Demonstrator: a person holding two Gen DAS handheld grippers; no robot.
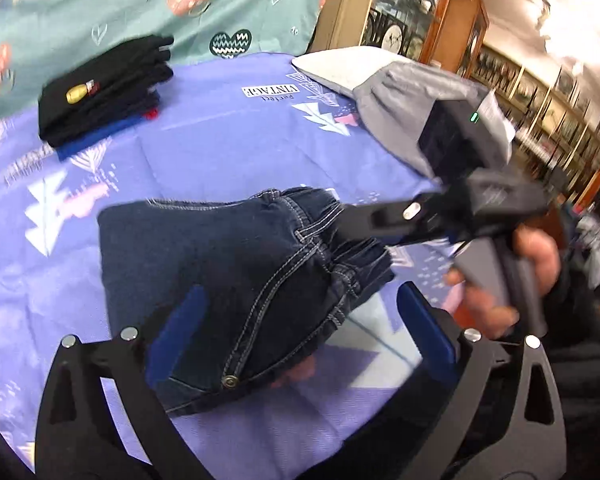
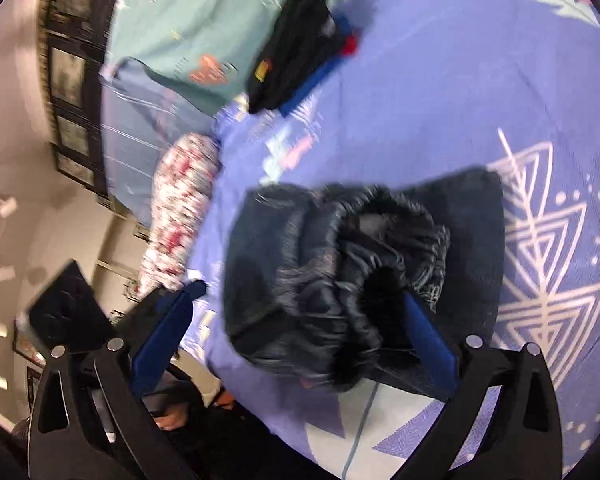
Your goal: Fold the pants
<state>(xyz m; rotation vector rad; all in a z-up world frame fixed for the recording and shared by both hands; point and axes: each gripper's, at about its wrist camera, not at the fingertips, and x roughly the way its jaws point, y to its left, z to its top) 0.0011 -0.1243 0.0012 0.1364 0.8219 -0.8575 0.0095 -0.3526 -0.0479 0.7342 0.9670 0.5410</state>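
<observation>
Dark blue denim pants (image 1: pixel 228 276) lie folded into a compact bundle on the purple printed sheet (image 1: pixel 228 136), waistband toward the right. My left gripper (image 1: pixel 300 336) is open, its blue-padded fingers (image 1: pixel 180 336) straddling the near part of the bundle. My right gripper (image 2: pixel 300 328) is open over the gathered waistband of the pants (image 2: pixel 340 264); its right finger (image 2: pixel 428 340) lies against the fabric. In the left wrist view the right gripper (image 1: pixel 364 220) reaches in from the right, held by a hand (image 1: pixel 500 280), touching the waistband.
A stack of folded dark clothes (image 1: pixel 104 92) lies at the far left of the sheet, also in the right wrist view (image 2: pixel 300 44). A teal patterned sheet (image 1: pixel 140 0) lies beyond. A white pillow (image 1: pixel 340 68) and grey cloth (image 1: pixel 400 104) lie at the back right. A floral pillow (image 2: pixel 180 208) lies at the bed edge.
</observation>
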